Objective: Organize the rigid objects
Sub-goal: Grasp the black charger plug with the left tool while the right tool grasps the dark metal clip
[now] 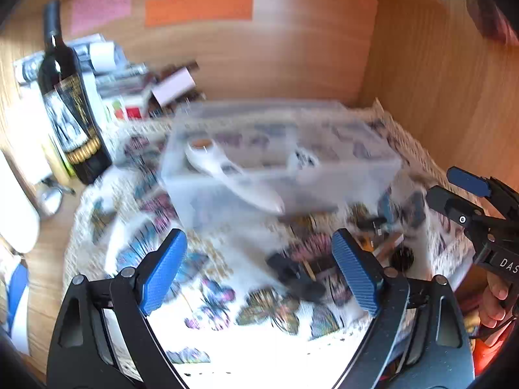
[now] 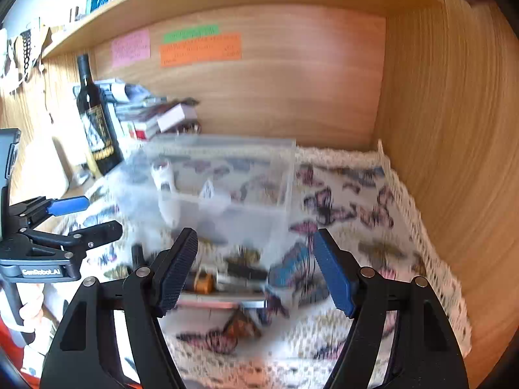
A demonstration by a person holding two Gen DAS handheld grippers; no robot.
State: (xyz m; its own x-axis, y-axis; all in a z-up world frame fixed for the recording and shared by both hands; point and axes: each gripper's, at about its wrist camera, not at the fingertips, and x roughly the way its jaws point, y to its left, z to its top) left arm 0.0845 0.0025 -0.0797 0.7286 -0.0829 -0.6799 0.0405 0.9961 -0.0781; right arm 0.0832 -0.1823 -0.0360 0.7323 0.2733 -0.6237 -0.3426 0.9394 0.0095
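Both wide open and empty, left hand-held gripper [image 1: 259, 269] and right hand-held gripper [image 2: 256, 269] risk knocking the clear plastic bin [image 1: 279, 162] just ahead while reaching blurred small items [image 2: 227, 278].

Two wrist views, both facing one clear bin [image 1: 279, 162] nearby.

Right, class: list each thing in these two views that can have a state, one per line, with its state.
Left hand-held gripper: open, holding nothing.
Right hand-held gripper: open, holding nothing.
Clear bin: no lid on it, resting on the cloth.
White remote: lying in the bin.
Wine bottle: upright, capped.
Cloth: spread flat on the desk.
Small items: loose on the cloth, outside the bin.
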